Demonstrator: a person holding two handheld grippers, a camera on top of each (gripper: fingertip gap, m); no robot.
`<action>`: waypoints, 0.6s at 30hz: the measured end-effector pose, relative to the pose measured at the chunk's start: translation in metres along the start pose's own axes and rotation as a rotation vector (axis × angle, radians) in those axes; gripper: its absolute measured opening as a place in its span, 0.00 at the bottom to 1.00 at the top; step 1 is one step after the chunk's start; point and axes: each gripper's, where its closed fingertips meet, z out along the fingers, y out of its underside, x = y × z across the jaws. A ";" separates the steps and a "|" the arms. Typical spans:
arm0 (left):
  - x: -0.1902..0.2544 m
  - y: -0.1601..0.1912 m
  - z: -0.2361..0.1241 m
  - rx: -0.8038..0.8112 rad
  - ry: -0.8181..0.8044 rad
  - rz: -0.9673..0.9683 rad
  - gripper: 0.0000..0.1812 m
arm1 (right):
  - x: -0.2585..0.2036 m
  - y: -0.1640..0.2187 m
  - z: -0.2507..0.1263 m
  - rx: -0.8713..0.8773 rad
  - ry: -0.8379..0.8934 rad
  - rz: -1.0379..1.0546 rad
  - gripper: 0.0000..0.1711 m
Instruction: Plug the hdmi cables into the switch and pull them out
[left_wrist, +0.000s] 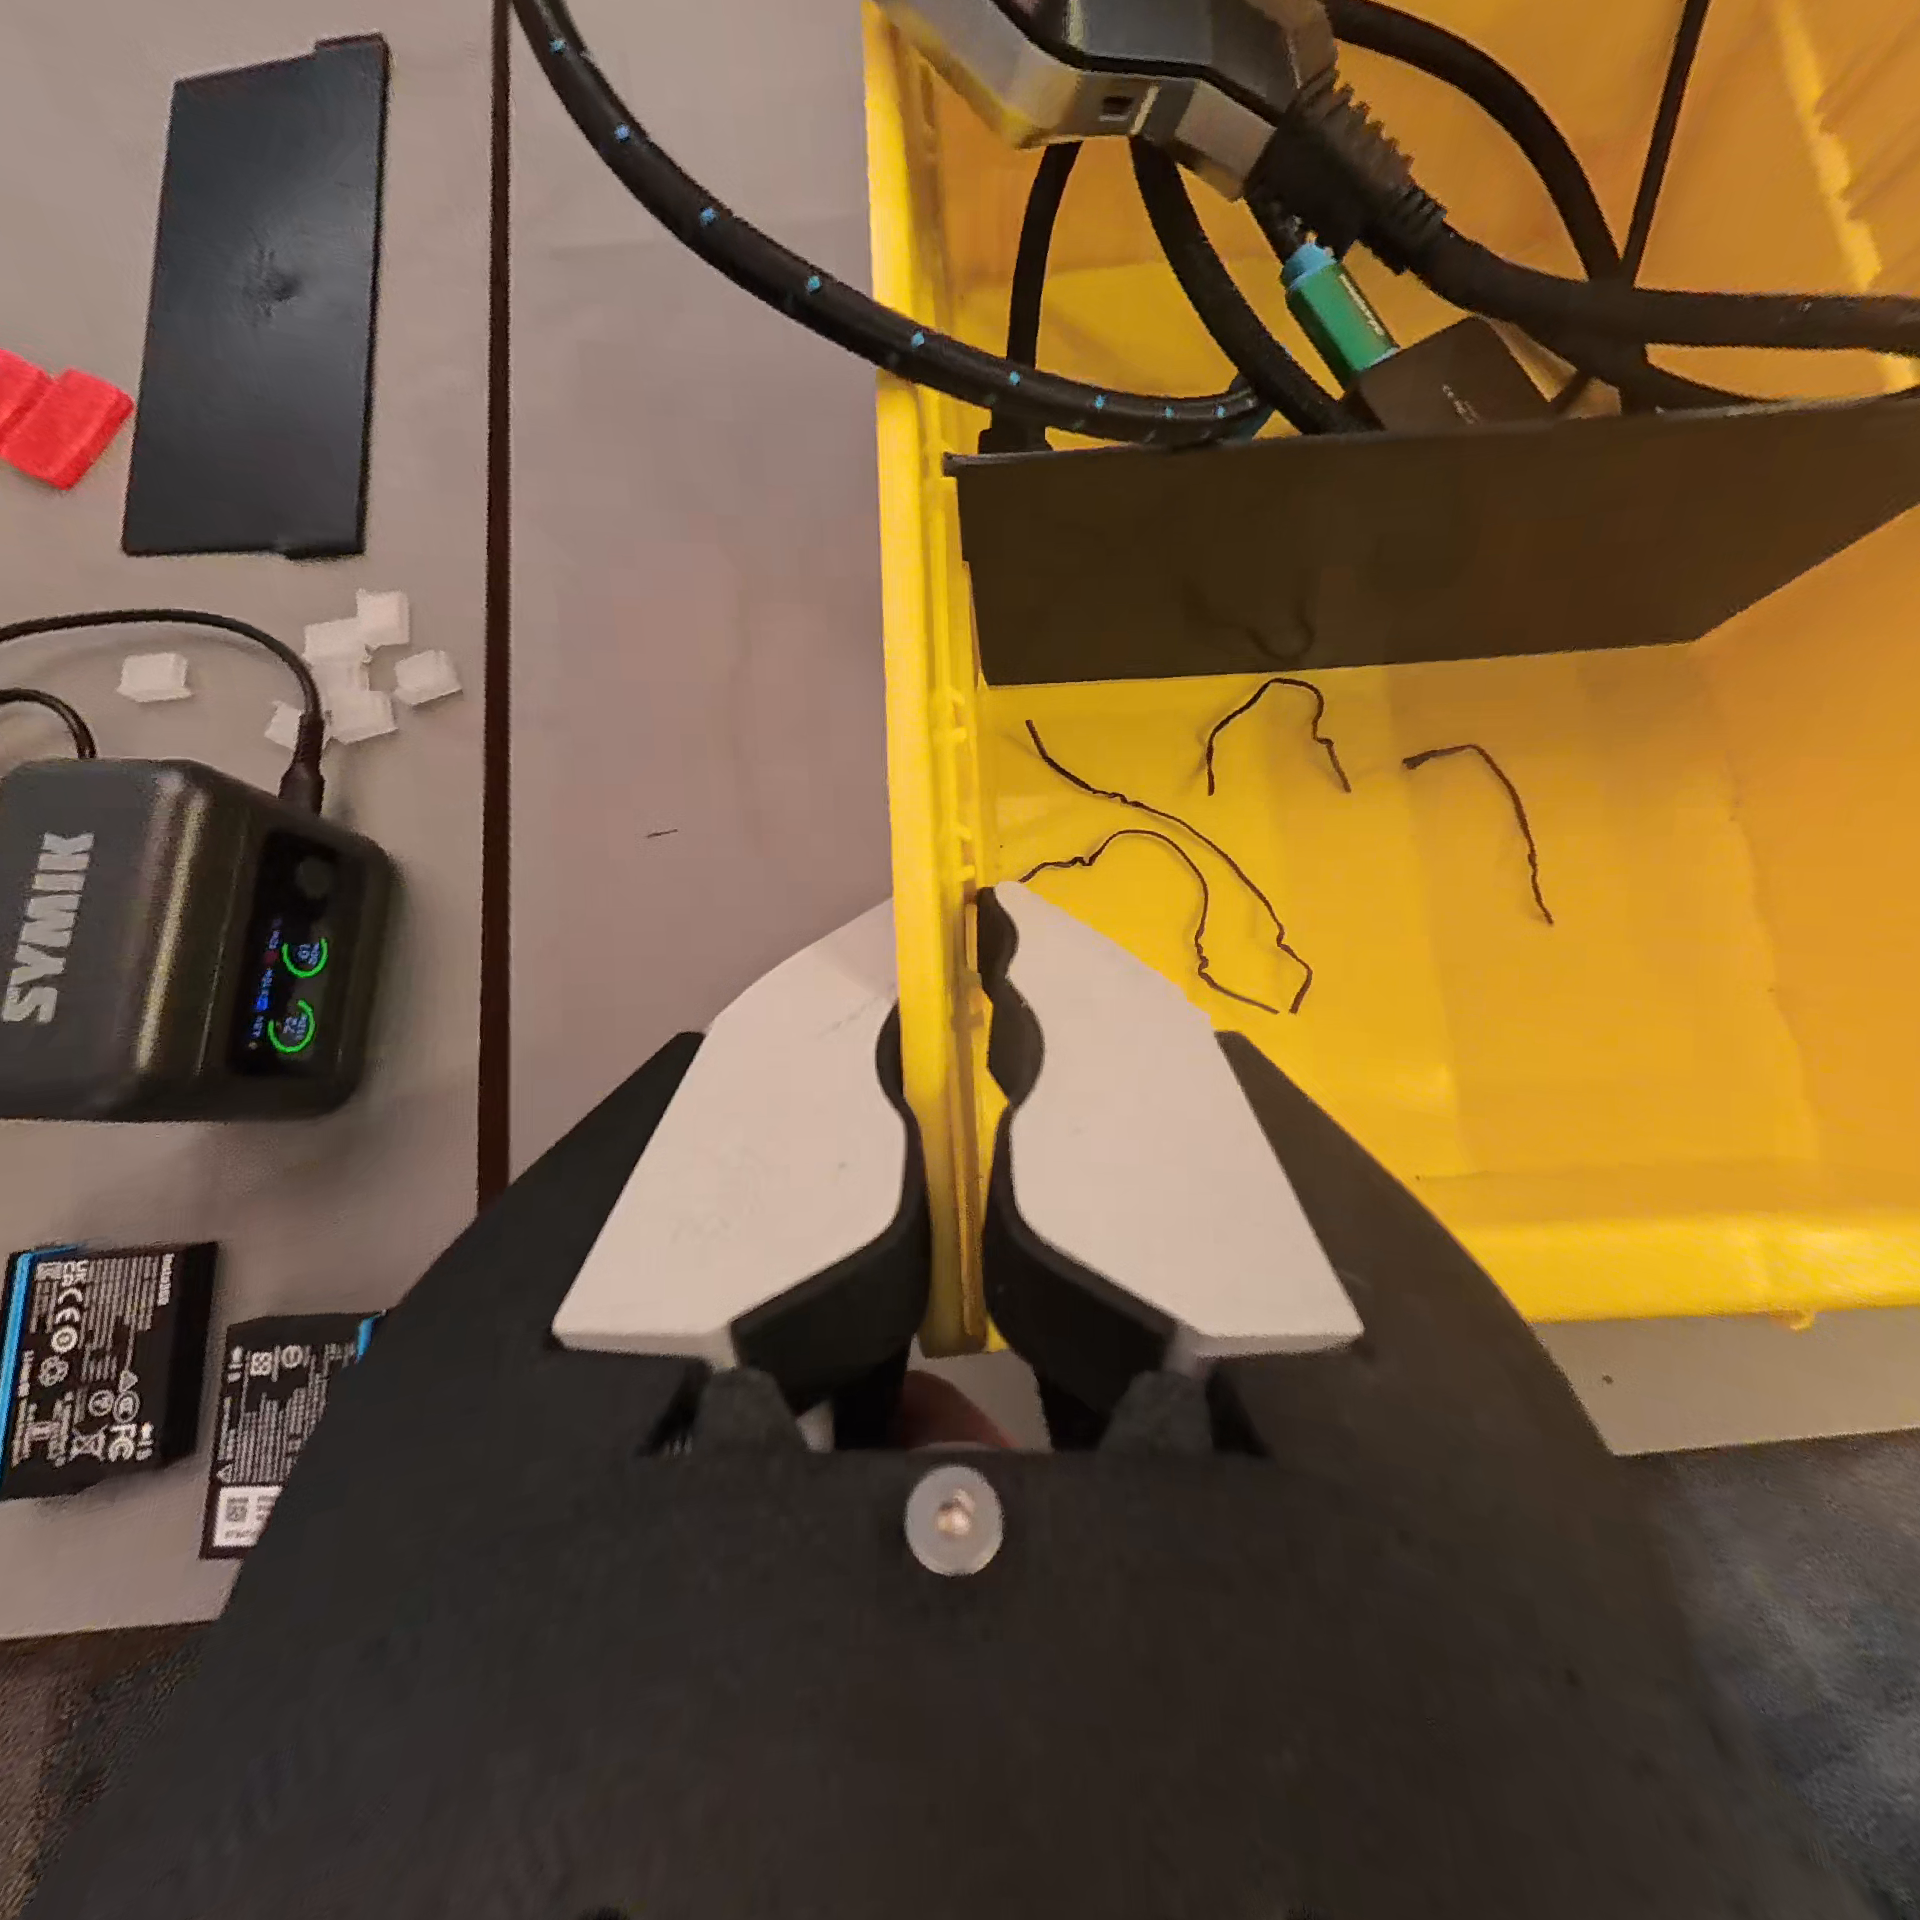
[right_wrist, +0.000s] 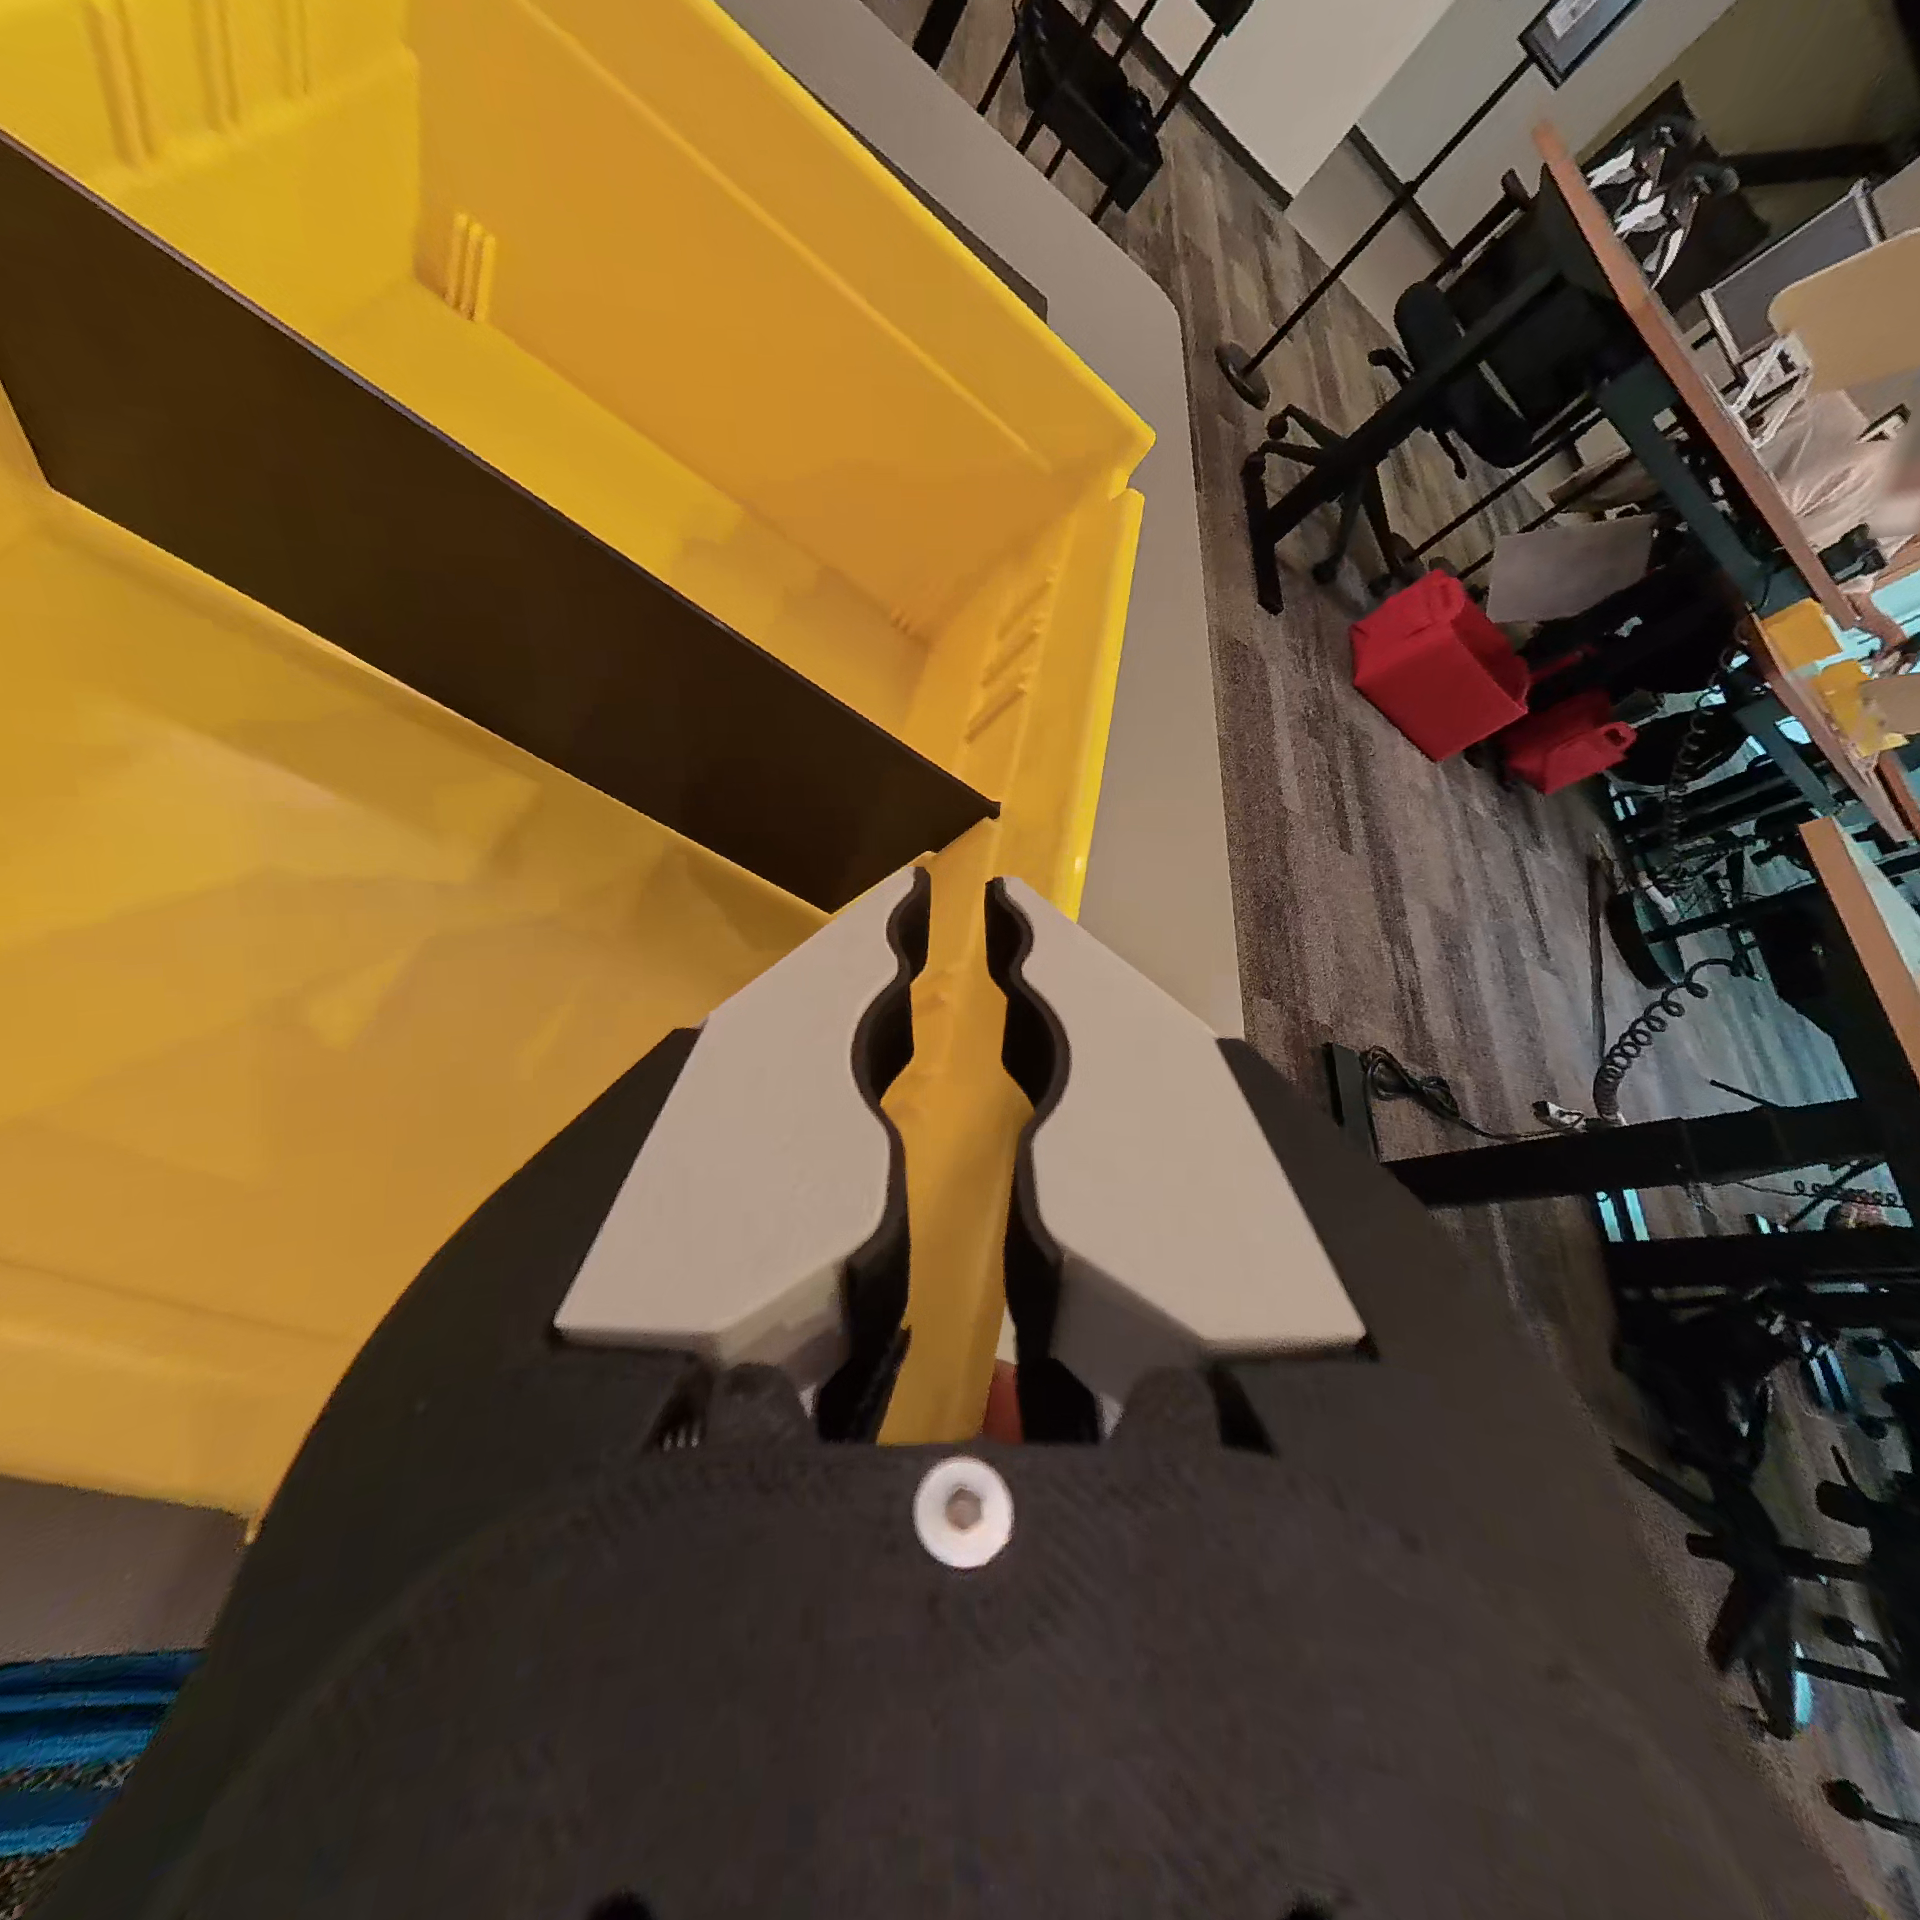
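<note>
Closest to the lens in both wrist views are the grippers' own grey-and-black fingers, each pair clamped on a side wall of the yellow plastic bin (left_wrist: 1558, 1039). The left gripper (left_wrist: 948, 904) pinches the bin's left wall with one finger outside over the grey table (left_wrist: 675, 623) and one inside; the right gripper (right_wrist: 956, 883) does the same on the opposite wall, its jaws drawn in tight against the yellow rim. Gripping both sides at once looks like a way to carry or reposition the whole bin, not to work a connector, so the plugging itself does not appear to be under way. A black divider panel (left_wrist: 1403, 561) stands across the bin, splitting it in two. The near compartment holds only a few loose dark threads (left_wrist: 1195, 904). The far compartment holds the task's things: a grey HDMI switch (left_wrist: 1122, 94) near the top edge, with braided black HDMI cables (left_wrist: 831, 301) looped around it, one trailing over the wall onto the table, and a green-shelled plug (left_wrist: 1340, 312) lying against a small black box (left_wrist: 1475, 379). Whether any cable is seated in the switch cannot be told from here. On the table left of the bin sit a black battery charger (left_wrist: 187, 935), two battery packs (left_wrist: 104, 1361), some white plastic clips (left_wrist: 353, 665) and a flat black panel (left_wrist: 260, 301).
</note>
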 end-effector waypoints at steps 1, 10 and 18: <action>-0.004 0.001 0.000 0.001 0.003 -0.001 0.03 | 0.001 0.001 0.000 -0.002 0.003 -0.004 0.05; -0.022 -0.062 -0.056 0.211 -0.235 0.076 0.36 | 0.026 -0.040 -0.044 0.126 0.257 -0.085 0.24; 0.071 -0.104 0.006 0.081 -0.092 0.189 0.27 | -0.046 -0.130 -0.088 0.412 0.159 -0.140 0.15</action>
